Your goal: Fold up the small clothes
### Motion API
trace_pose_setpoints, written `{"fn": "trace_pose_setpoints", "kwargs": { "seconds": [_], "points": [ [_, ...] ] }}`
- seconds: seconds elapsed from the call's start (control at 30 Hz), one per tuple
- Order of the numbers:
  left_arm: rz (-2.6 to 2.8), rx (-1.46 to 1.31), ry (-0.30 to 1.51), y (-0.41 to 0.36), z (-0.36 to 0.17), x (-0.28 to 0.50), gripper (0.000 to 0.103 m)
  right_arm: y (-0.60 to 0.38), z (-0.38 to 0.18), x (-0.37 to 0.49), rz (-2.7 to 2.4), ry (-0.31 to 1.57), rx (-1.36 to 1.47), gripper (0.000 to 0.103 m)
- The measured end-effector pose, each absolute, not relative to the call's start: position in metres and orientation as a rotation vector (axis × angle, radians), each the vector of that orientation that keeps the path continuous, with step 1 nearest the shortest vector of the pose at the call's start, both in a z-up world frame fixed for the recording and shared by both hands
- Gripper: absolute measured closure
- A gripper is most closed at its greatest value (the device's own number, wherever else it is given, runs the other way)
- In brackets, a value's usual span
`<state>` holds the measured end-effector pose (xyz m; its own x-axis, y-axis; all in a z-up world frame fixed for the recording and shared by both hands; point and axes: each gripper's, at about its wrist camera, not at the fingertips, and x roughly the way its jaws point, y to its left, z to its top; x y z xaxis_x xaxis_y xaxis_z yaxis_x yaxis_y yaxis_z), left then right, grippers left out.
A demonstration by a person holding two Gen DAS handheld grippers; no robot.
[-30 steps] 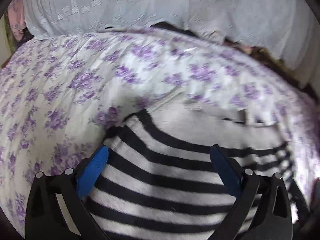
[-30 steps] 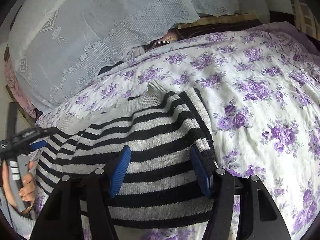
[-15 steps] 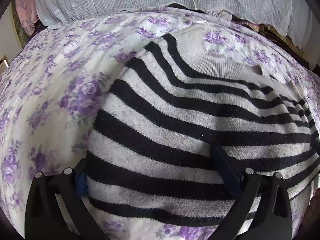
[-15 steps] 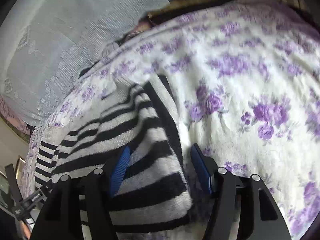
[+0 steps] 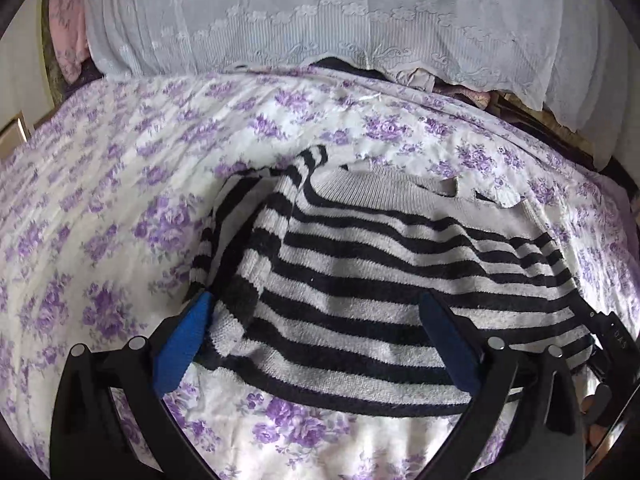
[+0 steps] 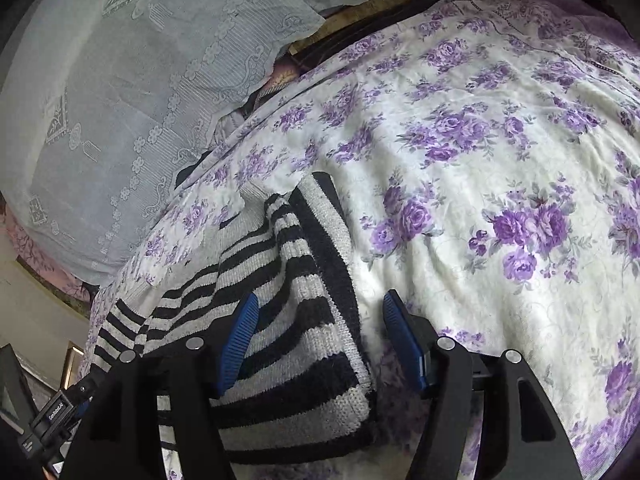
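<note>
A small black-and-white striped knit sweater lies folded on the flowered bedsheet. Its grey collar band points away from me. My left gripper is open, its blue pads wide apart over the sweater's near left part, and holds nothing. In the right wrist view the sweater lies at lower left on the bedsheet. My right gripper is open over the sweater's right edge, with the left pad above the knit and the right pad above the sheet. The right gripper's body shows at the left view's right edge.
A white lace cover is draped over a pile along the far side of the bed; it also shows in the right wrist view. Pink fabric lies at far left. The sheet stretches right of the sweater.
Both grippers stayed open. The left gripper pulled back from the sweater after pressing low over it. The right gripper shifted slightly; the sweater's right side now lies folded over.
</note>
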<state>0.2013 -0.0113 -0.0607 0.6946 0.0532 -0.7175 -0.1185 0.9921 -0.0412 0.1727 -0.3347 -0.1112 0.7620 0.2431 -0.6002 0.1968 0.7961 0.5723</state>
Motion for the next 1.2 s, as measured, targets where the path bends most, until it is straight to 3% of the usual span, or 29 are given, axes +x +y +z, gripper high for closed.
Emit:
{"fn": "trace_pose_setpoints", "kwargs": {
  "seconds": [0.2,0.33,0.6,0.77,0.83,0.97,1.2],
  "points": [
    [0.336,-0.012,0.778,0.040,-0.064,0.221,0.004,-0.332,-0.111,0.175,0.034,0.725,0.644,0.034],
    [0.260,-0.292,0.836,0.107,-0.071,0.220,0.005,-0.329,-0.111,0.177,0.028,0.730,0.634,0.034],
    [0.305,0.035,0.831,0.047,-0.035,0.305,0.005,-0.327,-0.111,0.179,0.025,0.733,0.619,0.034],
    [0.411,-0.139,1.018,0.110,-0.106,0.357,0.004,-0.325,-0.112,0.182,0.027,0.740,0.605,0.033],
    [0.338,-0.302,0.982,0.138,-0.116,0.348,0.004,-0.325,-0.112,0.183,0.030,0.743,0.604,0.032],
    [0.337,-0.297,0.992,0.148,-0.106,0.332,0.005,-0.326,-0.112,0.184,0.031,0.742,0.607,0.032],
    [0.092,-0.336,0.819,0.105,-0.047,0.237,0.005,-0.327,-0.113,0.184,0.034,0.739,0.616,0.032]
  ]
}}
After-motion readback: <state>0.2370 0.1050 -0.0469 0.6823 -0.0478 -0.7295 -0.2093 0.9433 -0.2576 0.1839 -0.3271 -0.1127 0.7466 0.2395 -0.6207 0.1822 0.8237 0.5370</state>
